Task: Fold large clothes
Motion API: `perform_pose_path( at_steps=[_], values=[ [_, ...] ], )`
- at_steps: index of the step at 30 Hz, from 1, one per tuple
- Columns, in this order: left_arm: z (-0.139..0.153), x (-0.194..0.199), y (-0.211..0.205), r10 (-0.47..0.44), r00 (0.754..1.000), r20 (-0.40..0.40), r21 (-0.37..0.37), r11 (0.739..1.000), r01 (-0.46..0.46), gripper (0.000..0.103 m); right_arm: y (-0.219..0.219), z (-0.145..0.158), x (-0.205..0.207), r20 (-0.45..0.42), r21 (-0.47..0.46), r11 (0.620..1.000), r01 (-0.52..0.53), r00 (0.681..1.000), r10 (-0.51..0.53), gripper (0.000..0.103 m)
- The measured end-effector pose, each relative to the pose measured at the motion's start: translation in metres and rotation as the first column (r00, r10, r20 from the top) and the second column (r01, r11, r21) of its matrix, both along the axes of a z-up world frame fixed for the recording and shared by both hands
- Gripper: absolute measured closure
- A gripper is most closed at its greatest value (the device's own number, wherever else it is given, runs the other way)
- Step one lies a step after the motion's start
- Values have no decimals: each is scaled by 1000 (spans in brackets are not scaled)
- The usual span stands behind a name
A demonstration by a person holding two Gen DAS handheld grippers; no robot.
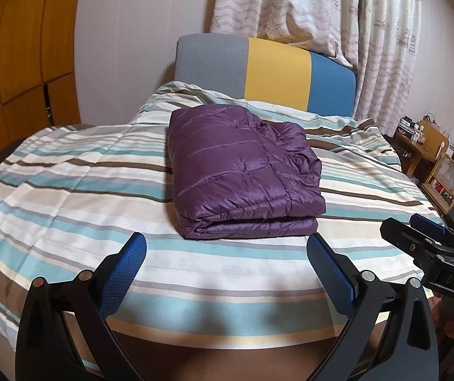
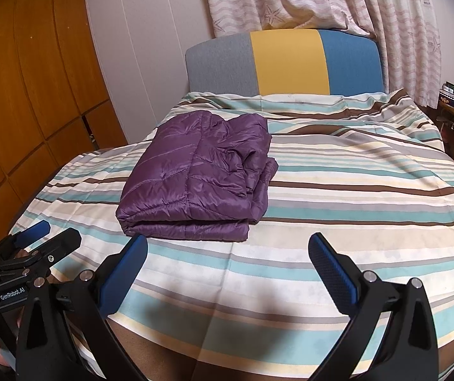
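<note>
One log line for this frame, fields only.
jacket: folded, on bed | left gripper: open, empty | right gripper: open, empty | contact: none

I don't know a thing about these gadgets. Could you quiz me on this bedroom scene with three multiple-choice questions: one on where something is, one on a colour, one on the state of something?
1. Where does the purple jacket lie?
A. On the striped bedspread
B. On the floor
C. Between the left gripper's fingers

2. Which colour is the middle band of the headboard?
A. Red
B. Yellow
C. Green

3. What state is the jacket in?
A. Spread out flat with sleeves wide
B. Hanging from a hook
C. Folded into a compact stack

Answers:
1. A: the jacket rests on the bedspread, apart from the left gripper and the right gripper, both open and empty.
2. B: yellow sits between a grey band and a blue one.
3. C: layered edges show along its near side.
</note>
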State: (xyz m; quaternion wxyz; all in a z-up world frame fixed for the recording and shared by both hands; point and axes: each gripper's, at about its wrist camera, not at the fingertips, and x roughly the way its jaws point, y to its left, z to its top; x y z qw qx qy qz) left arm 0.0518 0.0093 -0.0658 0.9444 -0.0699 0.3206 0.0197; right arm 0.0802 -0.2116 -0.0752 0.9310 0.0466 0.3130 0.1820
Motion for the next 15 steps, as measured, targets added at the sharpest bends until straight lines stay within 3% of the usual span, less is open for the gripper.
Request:
perform_pose_path(
  at_steps=[5, 8, 12, 15],
  values=[
    [-3, -1, -4, 8, 1000, 4, 45, 999, -9, 3, 1, -3, 2, -9, 2, 1000, -4, 1000, 4, 2],
    [-8, 3, -3, 9, 1000, -14, 21, 1000, -9, 3, 2, -6, 5, -19, 0, 1000, -3, 1000, 3, 2],
    [-19, 13, 3, 27, 998, -50, 4, 1000, -27, 3, 3, -14, 13, -39, -9, 1000, 2, 999, -2, 2],
    [-31, 25, 11, 56, 994, -96, 33, 998, -53, 3, 2, -25, 25, -74, -21, 1000, 11, 997, -12, 2]
  ],
)
